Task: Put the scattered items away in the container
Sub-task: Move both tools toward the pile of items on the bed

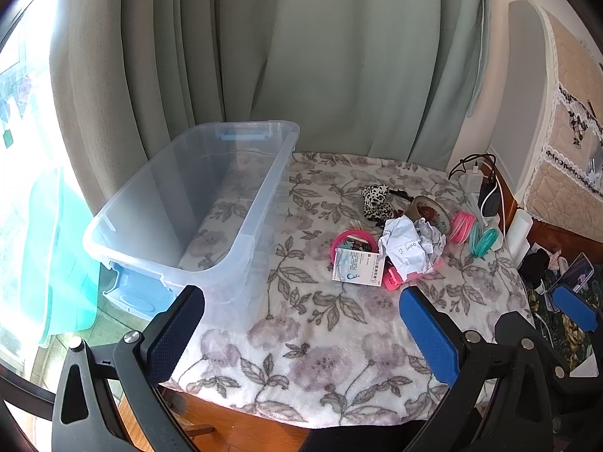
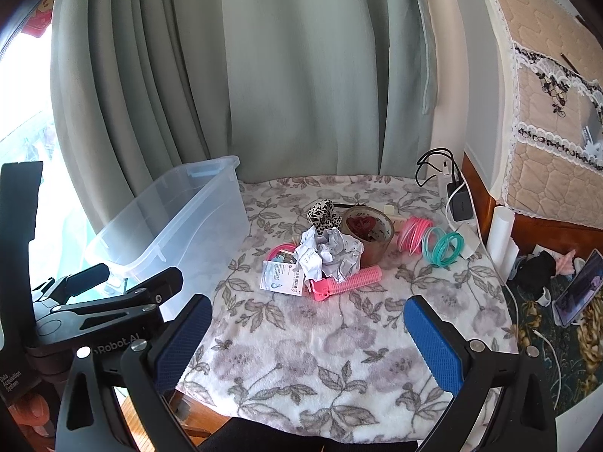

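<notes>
Both grippers, left [image 1: 301,333] and right [image 2: 307,339], hover at the bench's near edge, jaws wide and empty; clutter [image 2: 328,252] sits mid-bench, the bin [image 1: 196,203] along its left edge.

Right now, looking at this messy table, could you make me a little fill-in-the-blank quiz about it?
1. The clear plastic bin holds ____ of the scattered items.
2. The crumpled paper lies in front of the roll of ____.
3. The teal bangles lie beside bangles coloured ____.
4. Both the left gripper and right gripper are ____.

Missing words: none; tape; pink; open
</notes>
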{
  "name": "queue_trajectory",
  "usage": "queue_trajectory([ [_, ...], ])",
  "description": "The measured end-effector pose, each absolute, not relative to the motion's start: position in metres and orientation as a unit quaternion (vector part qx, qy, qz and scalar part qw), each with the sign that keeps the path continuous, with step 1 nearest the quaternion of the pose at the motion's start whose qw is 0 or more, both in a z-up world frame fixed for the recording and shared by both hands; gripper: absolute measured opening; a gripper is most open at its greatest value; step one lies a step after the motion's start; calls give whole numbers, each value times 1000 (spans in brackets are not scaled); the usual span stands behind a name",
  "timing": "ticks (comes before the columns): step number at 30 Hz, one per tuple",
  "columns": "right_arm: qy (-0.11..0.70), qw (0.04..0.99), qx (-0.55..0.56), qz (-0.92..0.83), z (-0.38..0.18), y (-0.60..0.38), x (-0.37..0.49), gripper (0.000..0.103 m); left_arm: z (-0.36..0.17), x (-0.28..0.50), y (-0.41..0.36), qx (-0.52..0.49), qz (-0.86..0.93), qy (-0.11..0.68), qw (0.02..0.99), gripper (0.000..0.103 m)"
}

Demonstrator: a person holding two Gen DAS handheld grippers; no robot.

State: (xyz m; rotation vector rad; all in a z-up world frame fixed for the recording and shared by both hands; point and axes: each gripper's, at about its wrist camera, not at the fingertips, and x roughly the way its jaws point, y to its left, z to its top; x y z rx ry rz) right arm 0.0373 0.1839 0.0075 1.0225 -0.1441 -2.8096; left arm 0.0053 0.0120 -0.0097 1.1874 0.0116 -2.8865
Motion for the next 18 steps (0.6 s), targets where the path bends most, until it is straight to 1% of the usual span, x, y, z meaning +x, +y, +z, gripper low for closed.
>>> queue_trajectory([
  [7,-53,78,349,-932,5,187,34,103,-10,6,15,376,-926,-7,16,103],
  [18,-69,70,361,-927,-5,202,24,103,-18,-5,29,372,-928,-4,2,103],
])
